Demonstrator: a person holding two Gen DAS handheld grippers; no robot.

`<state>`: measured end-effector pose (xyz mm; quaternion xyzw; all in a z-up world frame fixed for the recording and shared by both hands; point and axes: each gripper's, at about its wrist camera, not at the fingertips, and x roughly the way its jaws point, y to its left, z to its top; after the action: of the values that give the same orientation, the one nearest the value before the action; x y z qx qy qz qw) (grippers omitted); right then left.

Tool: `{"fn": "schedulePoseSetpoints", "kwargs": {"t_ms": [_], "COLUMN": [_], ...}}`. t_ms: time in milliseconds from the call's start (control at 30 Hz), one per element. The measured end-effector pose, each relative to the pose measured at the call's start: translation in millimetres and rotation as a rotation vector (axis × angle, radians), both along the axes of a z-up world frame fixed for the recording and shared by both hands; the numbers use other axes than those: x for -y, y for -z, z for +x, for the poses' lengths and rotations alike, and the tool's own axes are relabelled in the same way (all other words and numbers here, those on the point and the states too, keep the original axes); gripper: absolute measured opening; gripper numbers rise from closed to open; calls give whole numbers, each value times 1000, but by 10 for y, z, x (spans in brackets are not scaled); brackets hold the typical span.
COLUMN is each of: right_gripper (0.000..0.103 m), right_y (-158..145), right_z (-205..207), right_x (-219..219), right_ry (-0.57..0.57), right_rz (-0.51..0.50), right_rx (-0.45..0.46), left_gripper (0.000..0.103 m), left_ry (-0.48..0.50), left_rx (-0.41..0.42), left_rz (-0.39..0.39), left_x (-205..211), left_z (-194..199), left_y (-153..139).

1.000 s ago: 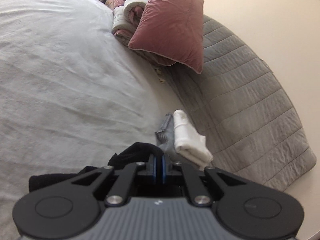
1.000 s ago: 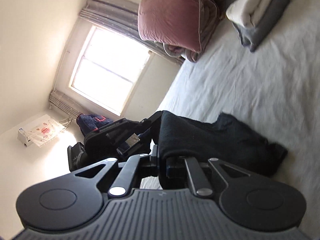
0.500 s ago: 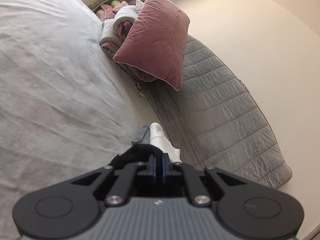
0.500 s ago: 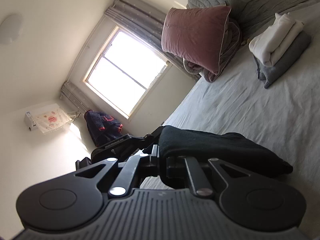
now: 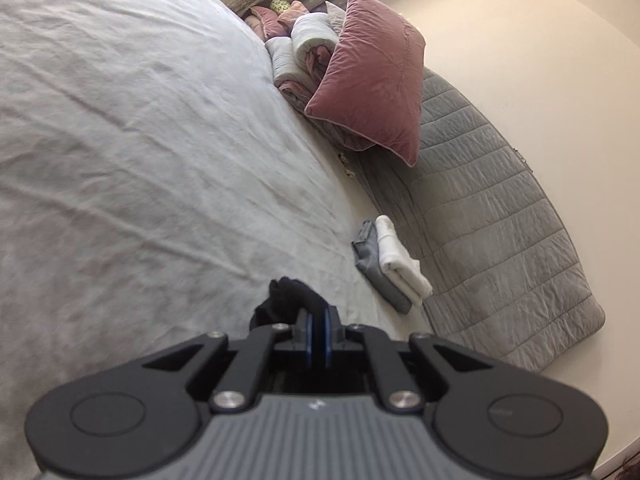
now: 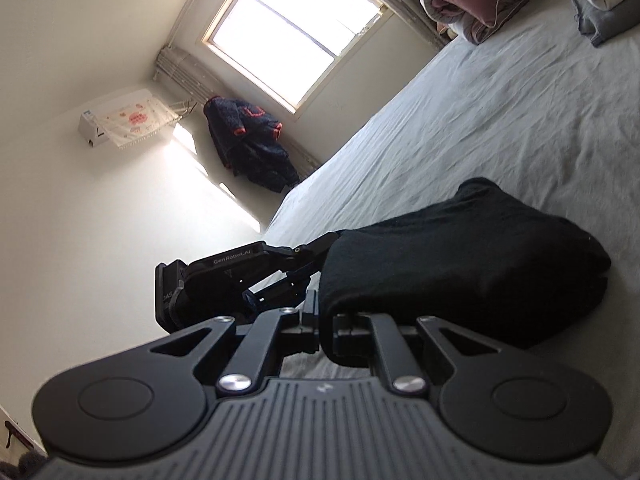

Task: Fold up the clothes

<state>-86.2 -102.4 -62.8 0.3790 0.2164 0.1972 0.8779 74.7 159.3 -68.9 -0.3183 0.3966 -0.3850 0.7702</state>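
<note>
I've got both grippers — left gripper (image 5: 316,314) & right gripper (image 6: 325,320) — pinching the black garment (image 6: 460,272); it hangs bunched just above the grey bedsheet (image 5: 140,140); folded white-grey stack (image 5: 394,264) sits nr the headboard.

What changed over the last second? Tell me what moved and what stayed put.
Both tongs, left and right, carried the black garment across the grey sheet, and the right one rolled, swinging the window into view. The garment now hangs more bunched. Nothing was taken or let go: both tongs stay shut on it. The folded white and grey stack and the pink pillow stayed put.
</note>
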Motion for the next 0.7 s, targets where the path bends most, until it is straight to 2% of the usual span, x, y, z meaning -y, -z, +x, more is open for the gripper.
{"fn": "schedulePoseSetpoints", "kwargs": {"t_ms": [100, 233, 400, 500, 533, 600, 633, 700], "right_gripper": [9, 12, 16, 22, 36, 50, 50, 50], "right_y": [130, 307, 417, 365, 351, 310, 281, 224], "right_z": [-33, -58, -118, -176, -200, -264, -295, -350], "right_x": [-135, -258, -234, -115, -67, 36, 84, 133], "right_ry": [-47, -99, -130, -127, -120, -77, -54, 4], "right_rz": [-40, -93, -107, -96, -89, -76, -78, -101], "right_rx": [-47, -115, -155, -146, -144, -134, -128, -112], "left_gripper": [6, 9, 20, 38, 45, 57, 63, 64], "left_ry": [-4, -1, 9, 9, 8, 6, 5, 0], "left_rx": [-18, -35, -20, 5, 15, 39, 48, 63], "left_rz": [62, 197, 243, 259, 259, 257, 256, 254], "left_x": [-133, -196, -209, -214, -208, -176, -150, -79], "left_z": [-87, -142, -161, -149, -141, -119, -95, -37], "left_y": [153, 332, 300, 205, 172, 111, 88, 52]}}
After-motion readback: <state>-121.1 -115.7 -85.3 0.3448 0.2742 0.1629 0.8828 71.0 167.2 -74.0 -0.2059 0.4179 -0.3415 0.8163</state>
